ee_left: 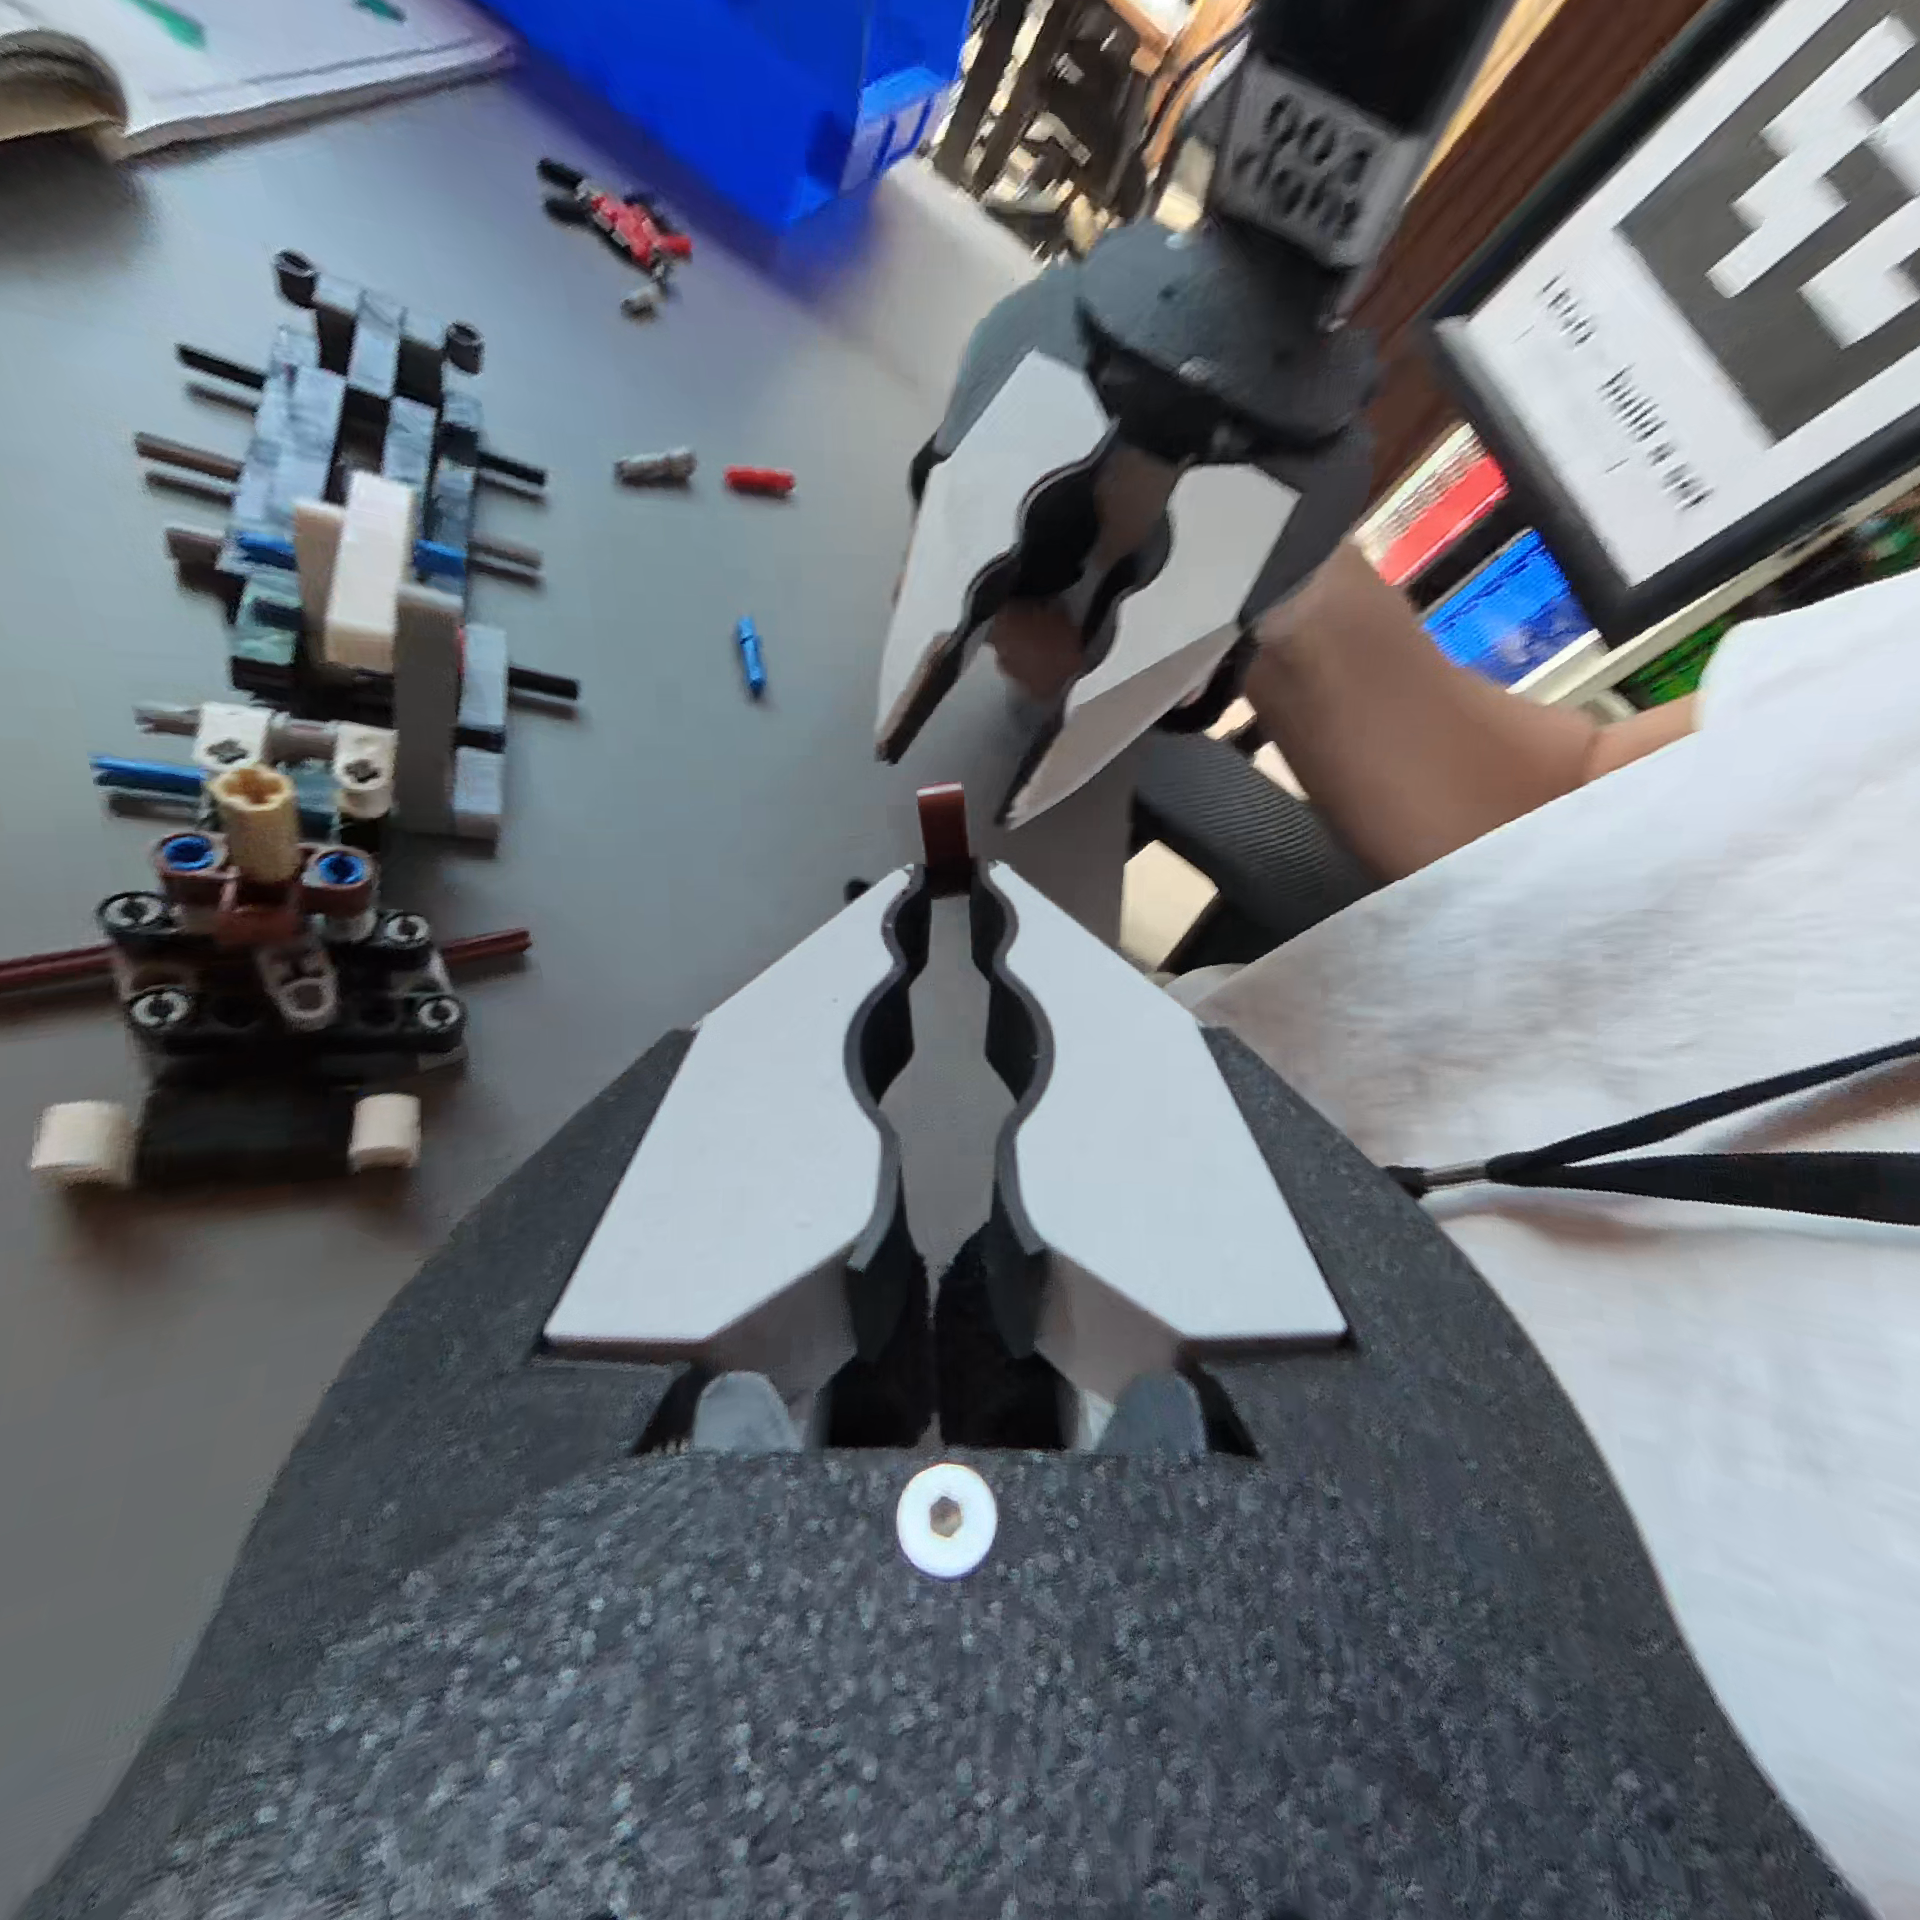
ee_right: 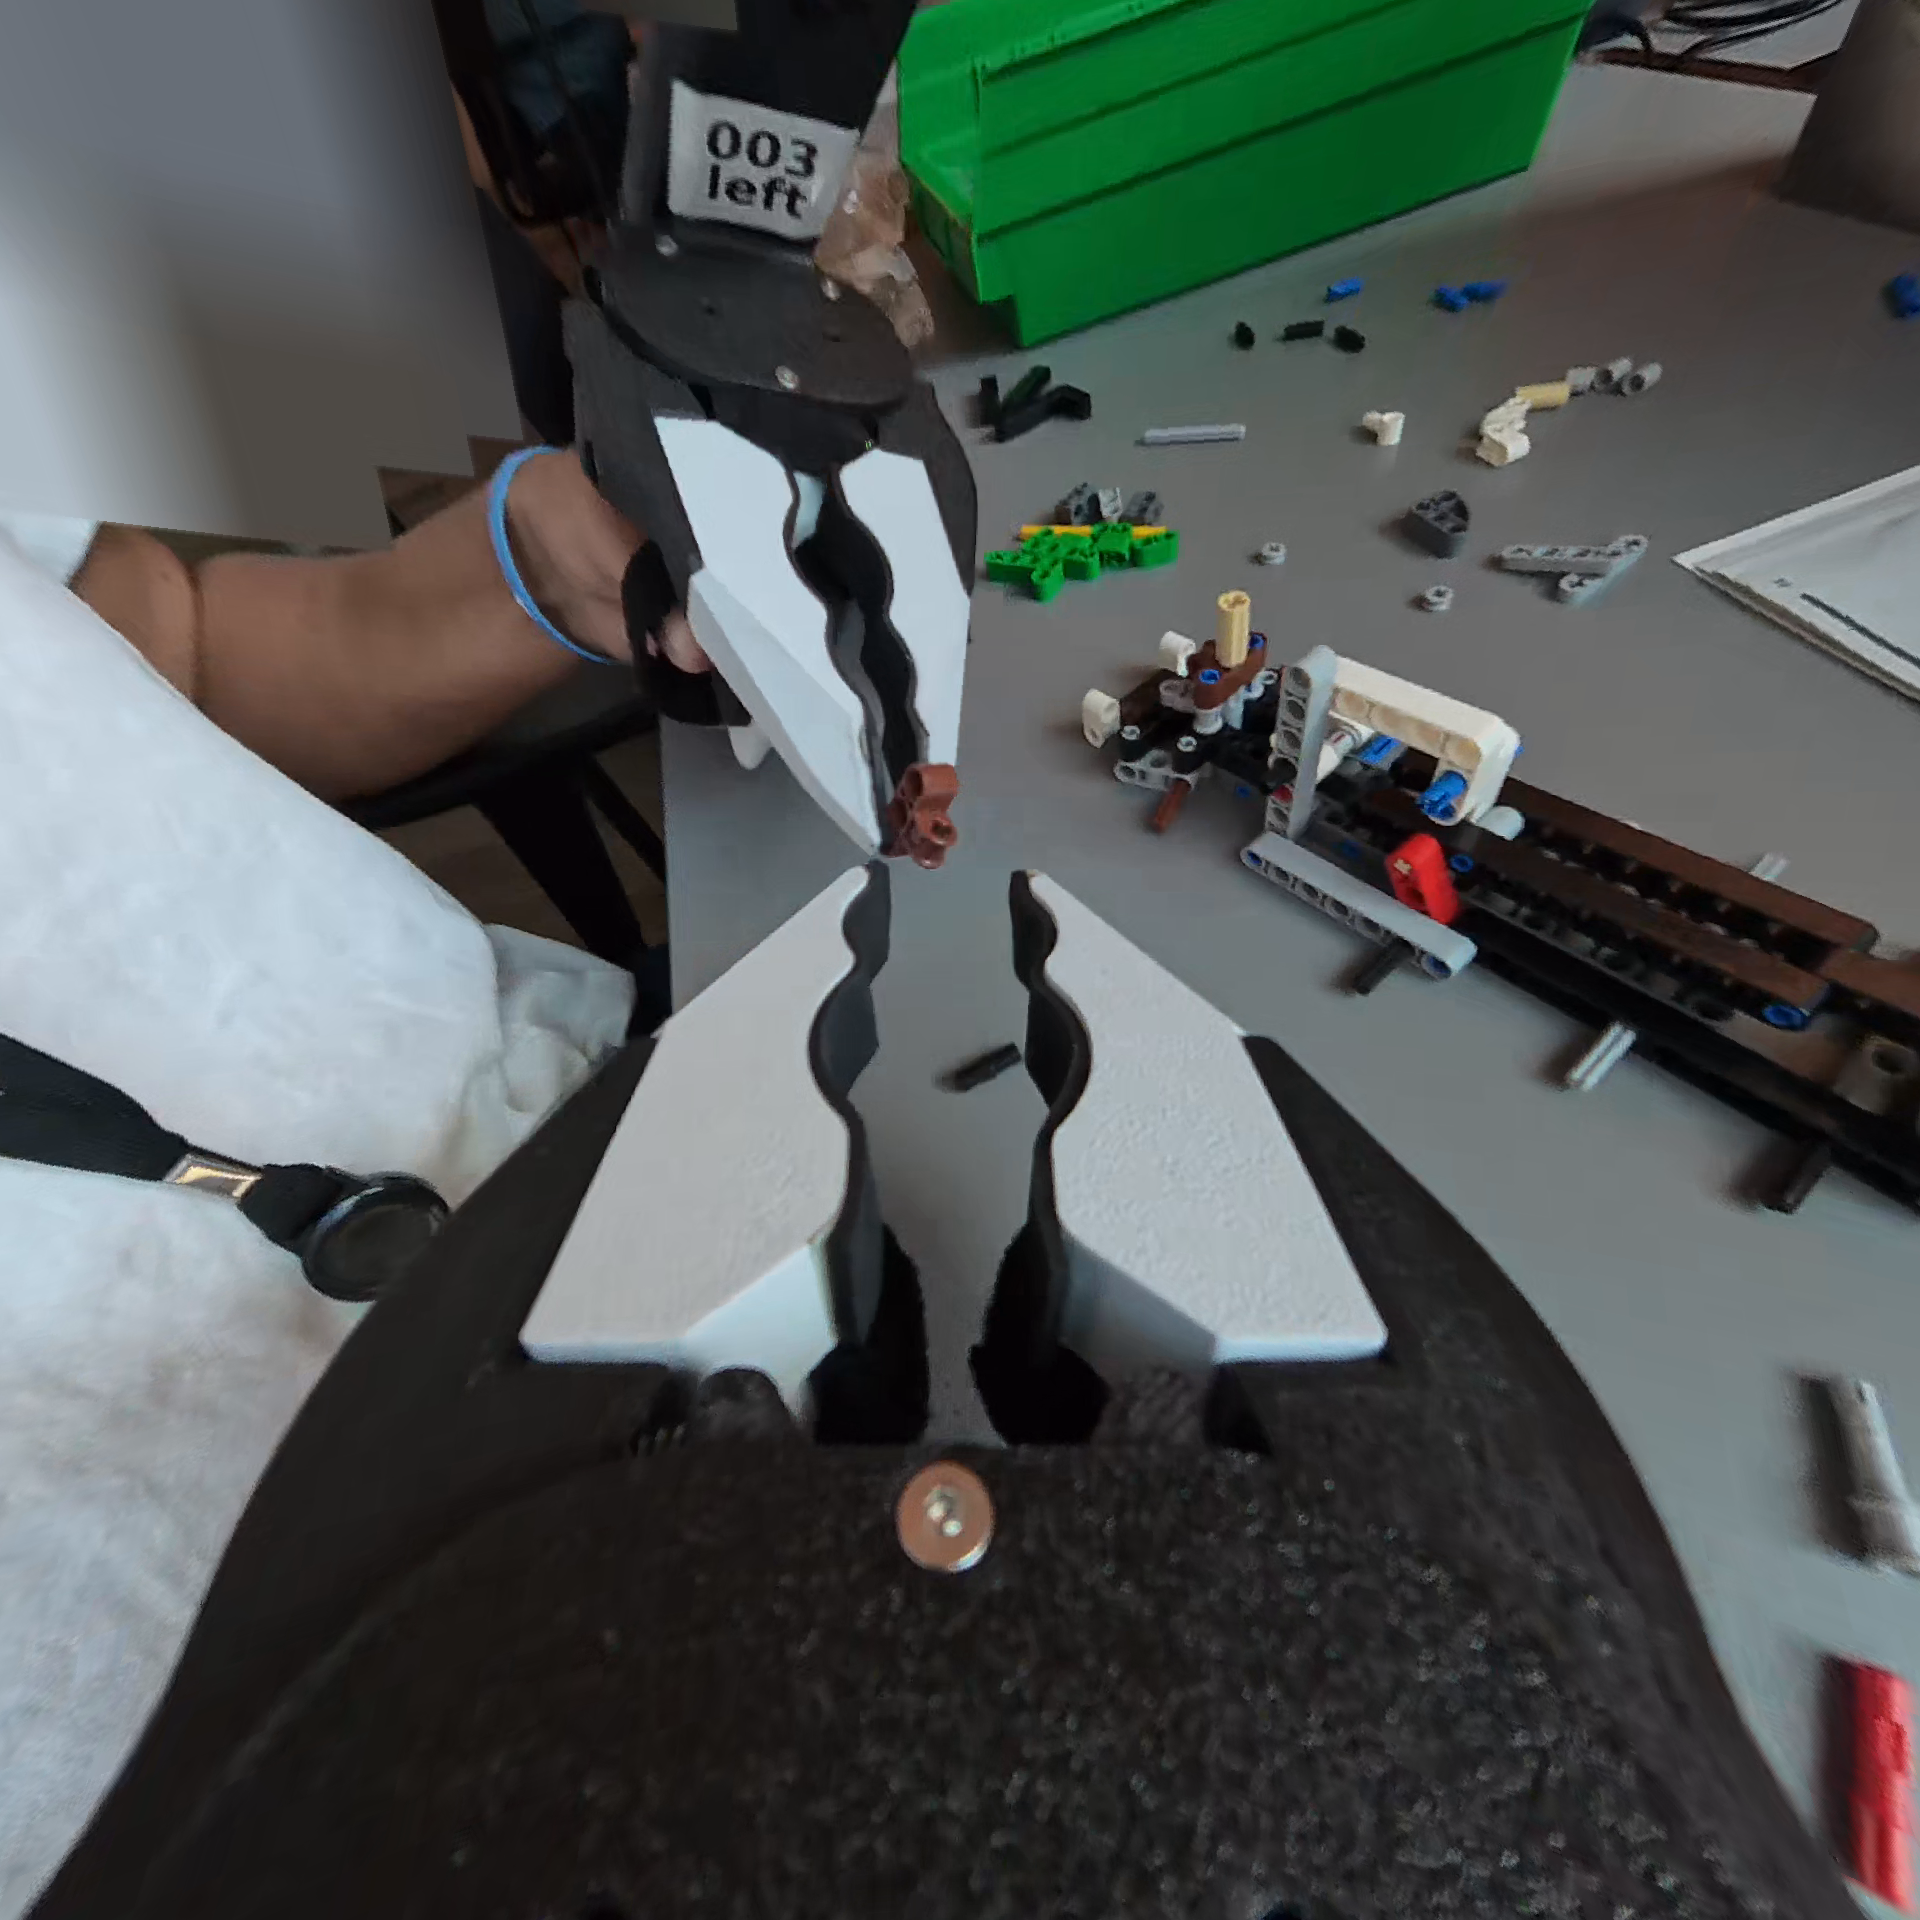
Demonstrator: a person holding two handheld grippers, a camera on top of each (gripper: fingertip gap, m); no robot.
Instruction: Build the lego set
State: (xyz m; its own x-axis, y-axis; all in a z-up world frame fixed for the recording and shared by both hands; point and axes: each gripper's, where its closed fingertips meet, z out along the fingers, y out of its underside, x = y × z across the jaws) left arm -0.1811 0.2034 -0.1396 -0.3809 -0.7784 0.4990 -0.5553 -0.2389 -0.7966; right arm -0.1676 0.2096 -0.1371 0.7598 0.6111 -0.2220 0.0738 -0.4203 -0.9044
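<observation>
Grey table, green bin.

A small reddish-brown lego connector with round holes sits pinched at the tips of the left claw, raised above the counter. The partly built lego model, a long dark chassis with white frame, lies to the right of the right claw.

The left gripper is squeezed tight, pinching something small at its tips. The right gripper points at it, fingers apart.
</observation>
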